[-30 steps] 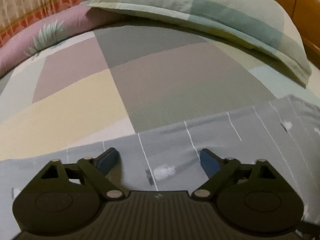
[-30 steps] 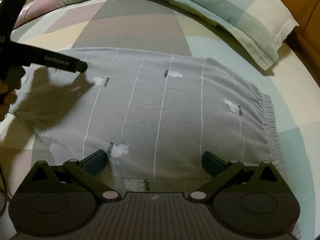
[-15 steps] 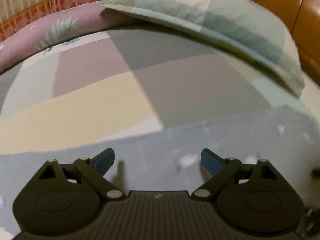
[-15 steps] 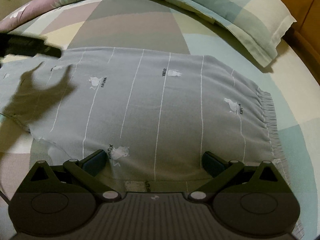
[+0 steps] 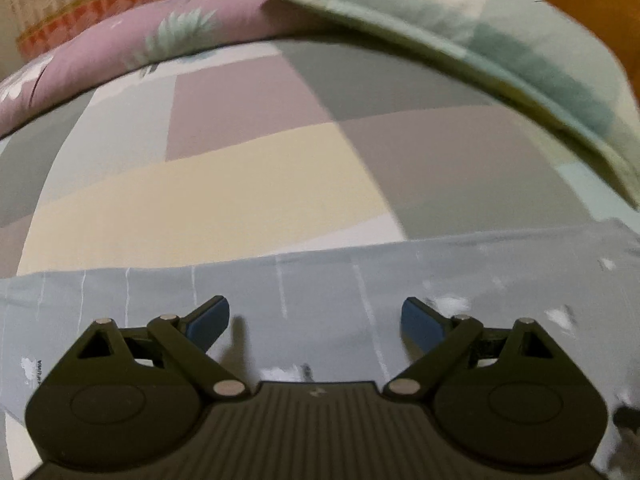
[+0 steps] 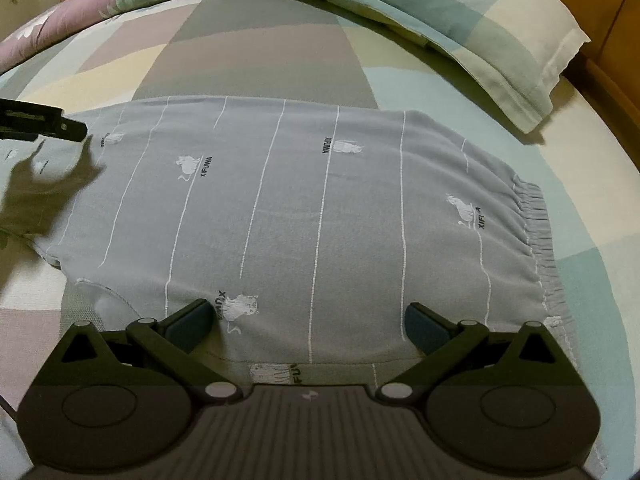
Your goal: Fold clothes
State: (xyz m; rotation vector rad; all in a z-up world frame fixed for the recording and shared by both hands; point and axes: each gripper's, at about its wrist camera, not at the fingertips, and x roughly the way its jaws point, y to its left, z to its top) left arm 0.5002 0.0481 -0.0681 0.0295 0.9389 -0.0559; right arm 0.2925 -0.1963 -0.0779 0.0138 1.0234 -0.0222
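Note:
Grey shorts (image 6: 304,216) with thin white stripes and small white cat prints lie flat on the bed, their elastic waistband (image 6: 536,232) to the right. My right gripper (image 6: 308,322) stands open just above the near edge of the shorts, nothing between its fingers. At the shorts' far left corner, the tip of my left gripper (image 6: 60,130) shows as a dark bar. In the left wrist view that left gripper (image 5: 316,318) is open over the grey fabric (image 5: 320,292), holding nothing; the picture is blurred.
The bed sheet (image 6: 256,56) has pastel patchwork blocks. A checked green pillow (image 6: 460,16) lies at the back right, a pink leaf-print quilt (image 6: 100,4) at the back left. Wooden bed frame (image 6: 616,60) runs along the right edge.
The left gripper has slid leftward along the far edge of the shorts, its view panning left. The right gripper has stayed almost still. Both remain open.

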